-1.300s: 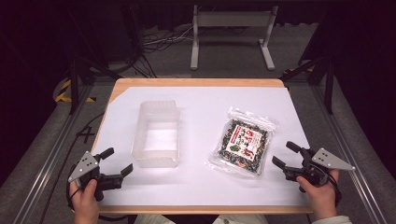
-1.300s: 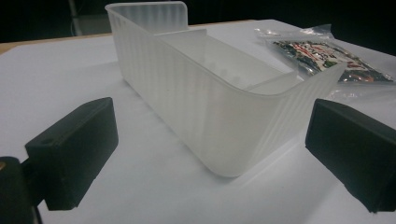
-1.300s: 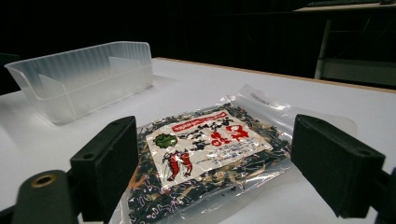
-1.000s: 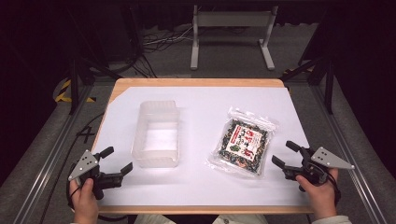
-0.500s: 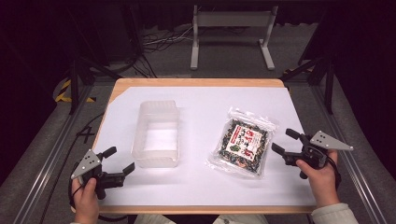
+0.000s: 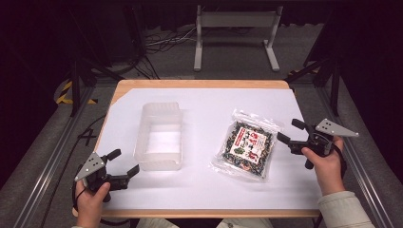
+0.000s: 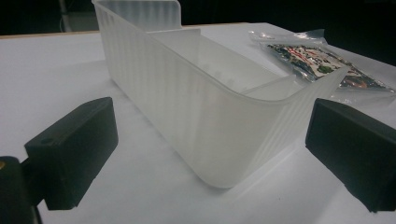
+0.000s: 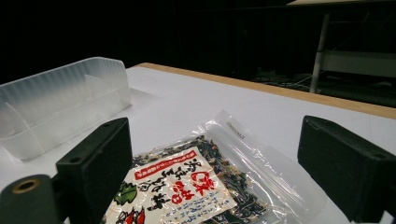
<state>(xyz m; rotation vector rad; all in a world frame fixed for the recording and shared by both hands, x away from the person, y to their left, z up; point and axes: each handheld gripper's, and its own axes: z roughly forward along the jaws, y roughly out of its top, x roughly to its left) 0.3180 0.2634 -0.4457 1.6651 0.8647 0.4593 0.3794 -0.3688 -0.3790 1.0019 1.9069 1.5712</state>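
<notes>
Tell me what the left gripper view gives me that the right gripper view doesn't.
Left gripper view: the near corner and inside of the clear plastic container, close between open jaws. Right gripper view: the seaweed packet right below open jaws, its printed label readable, plus a metal stand behind the table. Both share container, packet and white table surface.

Packet [image 6: 246,148] clear, dark speckled contents, red-and-white label; container [image 6: 158,137] frosted translucent white, ribbed; tongs black; table [image 6: 214,185] white.

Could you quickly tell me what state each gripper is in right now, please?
Left gripper: open, holding nothing, near the clear plastic container.
Right gripper: open, jaws just opened wider, holding nothing, beside the snack bag.
</notes>
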